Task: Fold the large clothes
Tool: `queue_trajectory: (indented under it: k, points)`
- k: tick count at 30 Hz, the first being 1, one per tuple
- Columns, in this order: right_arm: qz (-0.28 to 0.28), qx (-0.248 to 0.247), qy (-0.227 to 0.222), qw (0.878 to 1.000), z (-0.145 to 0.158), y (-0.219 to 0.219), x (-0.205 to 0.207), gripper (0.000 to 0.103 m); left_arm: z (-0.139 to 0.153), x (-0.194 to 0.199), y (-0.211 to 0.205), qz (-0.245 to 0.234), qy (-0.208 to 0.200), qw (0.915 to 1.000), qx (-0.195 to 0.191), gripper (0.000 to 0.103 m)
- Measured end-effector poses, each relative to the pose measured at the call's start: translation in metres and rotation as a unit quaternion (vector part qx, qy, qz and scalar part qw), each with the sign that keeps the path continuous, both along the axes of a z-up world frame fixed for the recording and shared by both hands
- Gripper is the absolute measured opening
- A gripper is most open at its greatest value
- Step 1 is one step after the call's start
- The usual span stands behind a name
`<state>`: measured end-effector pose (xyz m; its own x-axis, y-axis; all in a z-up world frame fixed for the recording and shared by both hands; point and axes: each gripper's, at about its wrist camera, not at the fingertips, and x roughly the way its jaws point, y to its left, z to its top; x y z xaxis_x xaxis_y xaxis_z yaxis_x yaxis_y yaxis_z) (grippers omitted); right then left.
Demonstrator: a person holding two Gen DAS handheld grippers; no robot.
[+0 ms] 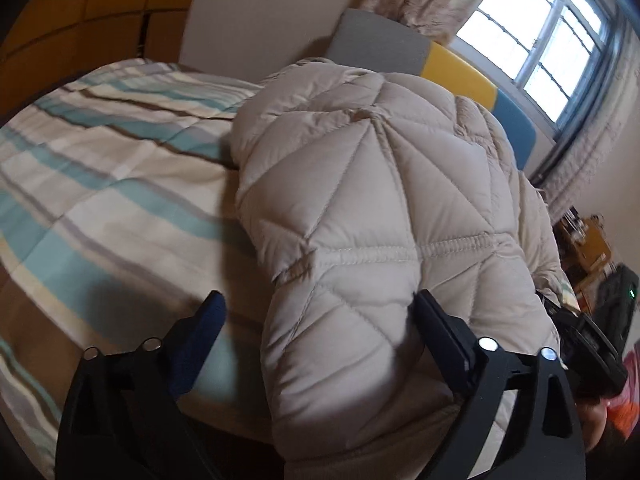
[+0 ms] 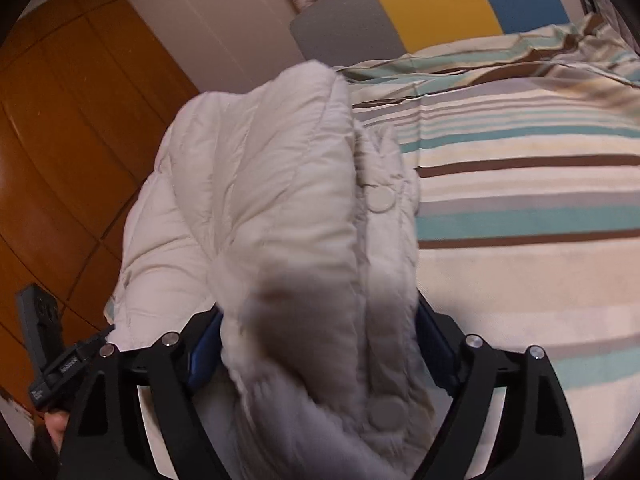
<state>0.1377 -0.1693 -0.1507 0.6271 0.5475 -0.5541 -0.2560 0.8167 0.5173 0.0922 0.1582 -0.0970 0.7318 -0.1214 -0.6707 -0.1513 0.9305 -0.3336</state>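
Note:
A beige quilted down jacket (image 1: 372,208) lies bunched on a striped bed (image 1: 100,184). In the left wrist view my left gripper (image 1: 320,316) is wide open, its left finger (image 1: 200,340) over the bedspread and its right finger (image 1: 444,336) against the jacket, whose padded fold fills part of the gap. In the right wrist view the jacket (image 2: 272,208) is raised off the bed and my right gripper (image 2: 320,340) is closed on a thick bundle of it, near two round snap buttons (image 2: 380,200). The fingertips are hidden by fabric.
The striped bedspread (image 2: 528,208) spreads to the right of the jacket. A grey, yellow and blue headboard (image 2: 432,12) stands behind. A wooden wardrobe (image 2: 68,152) is at the left. A window (image 1: 540,40) with curtains and cluttered furniture (image 1: 588,248) are at the right.

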Motion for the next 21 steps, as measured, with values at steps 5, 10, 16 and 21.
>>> queue_trajectory:
  k: [5,10,16,21]
  points:
    - [-0.036,-0.031,-0.072,0.996,0.048,-0.019,-0.019,0.084,0.034,-0.004,-0.005,0.051,-0.01,0.9981,0.033,0.1]
    - [-0.007,-0.075,-0.099,0.992,0.094,0.017,-0.013,0.076,0.074,0.028,-0.019,0.071,-0.026,0.9941,0.078,0.1]
    - [0.043,-0.137,-0.103,0.984,0.102,0.082,0.048,0.064,0.09,0.094,-0.04,0.071,-0.017,0.9889,0.13,0.1]
    - [0.042,-0.161,-0.055,0.985,0.062,0.107,0.101,0.059,0.062,0.138,-0.053,0.061,0.021,0.98,0.188,0.1]
